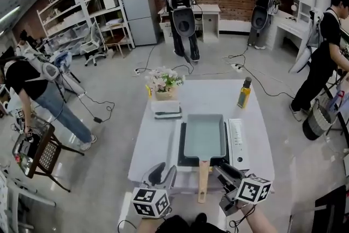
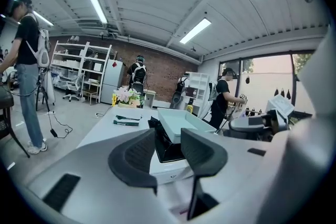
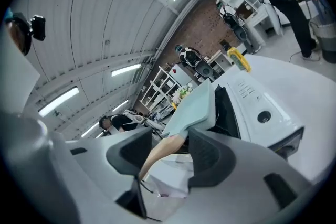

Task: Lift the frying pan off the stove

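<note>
Lining up for the grasp on the handle; lift not yet begun. Frying pan, pale and rectangular, sits flat on the black top of the stove toward the near edge of the table. Its wooden handle points back toward the person, out over the stove's front. Right gripper is just right of the handle, jaws spread. In the right gripper view the handle runs through the gap, nearer one pad, with neither pad pressing on it. Left gripper hovers off the stove's front left corner, jaws likewise spread, nothing between them. Judgement: the right one takes the handle. Centre the handle between the pads first, then bite well forward, near the pan body; a grip at the tip would probably let the pan droop nose-down. Close firmly, since smooth wood may twist in the pads. Lift straight up and level to clear the stove top. Left gripper could steady the handle's end if it sags. Oil bottle stands well apart, no hazard.
</note>
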